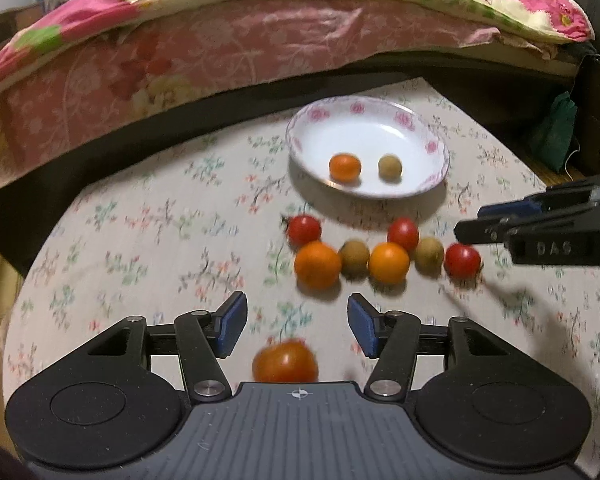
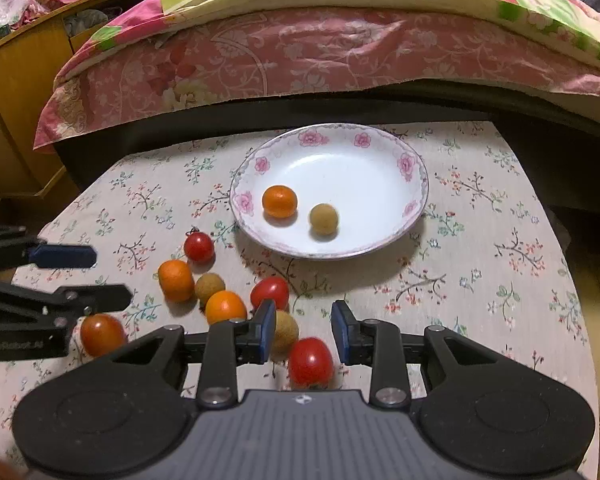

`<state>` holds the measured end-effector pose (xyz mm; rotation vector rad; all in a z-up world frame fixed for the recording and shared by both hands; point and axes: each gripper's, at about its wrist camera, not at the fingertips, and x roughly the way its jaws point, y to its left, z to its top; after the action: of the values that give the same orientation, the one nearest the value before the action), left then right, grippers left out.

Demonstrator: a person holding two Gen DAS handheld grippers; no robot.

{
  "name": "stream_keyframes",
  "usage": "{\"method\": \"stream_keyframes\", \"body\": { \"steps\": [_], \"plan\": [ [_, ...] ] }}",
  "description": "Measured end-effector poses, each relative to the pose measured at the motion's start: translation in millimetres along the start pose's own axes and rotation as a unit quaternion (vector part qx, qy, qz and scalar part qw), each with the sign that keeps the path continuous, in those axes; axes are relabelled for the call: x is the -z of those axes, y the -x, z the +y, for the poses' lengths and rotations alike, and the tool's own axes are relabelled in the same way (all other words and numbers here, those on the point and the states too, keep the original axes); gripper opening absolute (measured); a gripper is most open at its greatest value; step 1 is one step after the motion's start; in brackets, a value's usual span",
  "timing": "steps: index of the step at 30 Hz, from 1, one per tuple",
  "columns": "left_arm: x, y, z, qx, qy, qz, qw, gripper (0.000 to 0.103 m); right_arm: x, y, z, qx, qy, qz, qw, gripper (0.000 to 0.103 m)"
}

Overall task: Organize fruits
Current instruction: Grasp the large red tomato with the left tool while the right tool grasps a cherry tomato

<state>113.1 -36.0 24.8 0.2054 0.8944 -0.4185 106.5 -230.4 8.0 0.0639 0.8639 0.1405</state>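
Left gripper [image 1: 297, 326] fingers apart over an orange-red tomato [image 1: 285, 361]; right gripper [image 2: 303, 330] fingers apart around a red tomato [image 2: 311, 361] on the desk [image 2: 480, 280], untouched.

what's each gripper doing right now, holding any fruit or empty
Left gripper: open, holding nothing; a tomato lies loose near its base.
Right gripper: open, gripping nothing; a red tomato sits untouched between its fingers.

Left gripper [image 1: 297, 328] jaws apart, empty; right gripper [image 2: 302, 332] jaws apart, both angled downward.
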Motion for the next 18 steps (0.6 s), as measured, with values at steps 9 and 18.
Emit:
{"method": "stream_keyframes", "body": {
  "steps": [9, 18],
  "plan": [
    [20.6, -8.8, -2.3, -0.007, -0.018, 0.024, 0.9995, 0.067, 18.7, 11.9, 2.9, -0.010, -0.004, 0.008, 1.000, 0.043],
    [32.5, -25.8, -1.5, -0.005, -0.023, 0.047, 0.9986, 0.068, 34.2, 1.1, -2.9, -0.001, 0.007, 0.028, 1.000, 0.047]
  ]
}}
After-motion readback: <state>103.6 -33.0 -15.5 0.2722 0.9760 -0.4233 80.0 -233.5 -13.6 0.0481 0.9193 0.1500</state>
